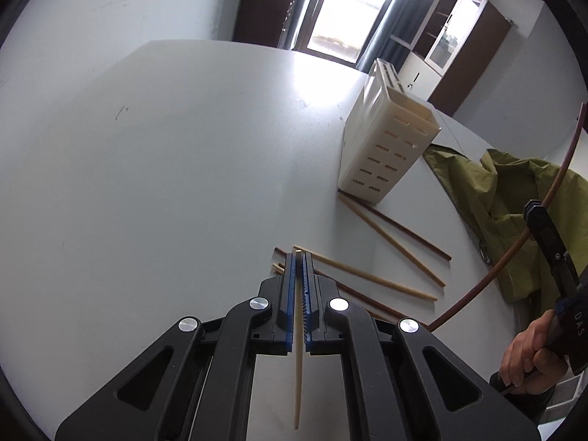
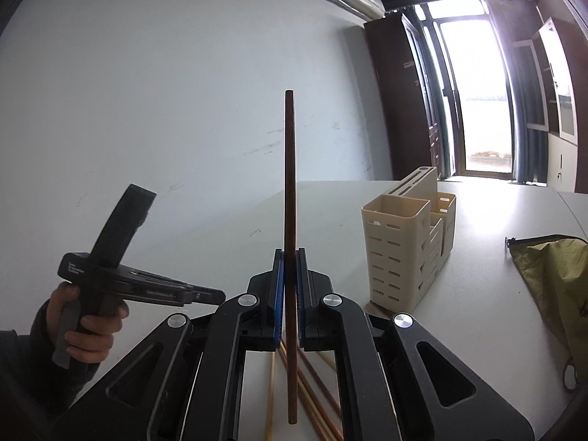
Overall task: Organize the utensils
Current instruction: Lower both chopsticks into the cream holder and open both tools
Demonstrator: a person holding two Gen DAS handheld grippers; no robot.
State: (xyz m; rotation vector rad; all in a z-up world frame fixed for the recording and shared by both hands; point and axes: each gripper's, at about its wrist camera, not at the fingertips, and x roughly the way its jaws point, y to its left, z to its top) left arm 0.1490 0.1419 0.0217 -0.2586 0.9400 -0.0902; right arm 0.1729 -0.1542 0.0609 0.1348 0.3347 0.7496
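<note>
With both sets of jaws nearly closed, one chopstick gripped per tool. Left gripper [image 1: 298, 257]: pads pressed onto a pale chopstick [image 1: 298, 367], which runs lengthwise between the fingers, tip at the finger ends, remainder trailing back under the tool. Right gripper [image 2: 290, 251]: clamped on a dark chopstick [image 2: 289, 169], held upright, most of its length projecting above the fingers (lower end clear of the pile beneath). Outward from the jaws: loose chopsticks [image 1: 371, 275] scattered flat on the white table [image 1: 165, 165], some pale, some dark, two of them lying with ends just beside the base of the cream utensil holder [image 1: 382, 147]. Holder standing upright, compartments appearing empty in the right wrist view. Green bag [image 1: 514, 198] near the holder, no part in the task. Progress judged early: nothing yet deposited as far as visible, two sticks lifted, at least five left on the table.
</note>
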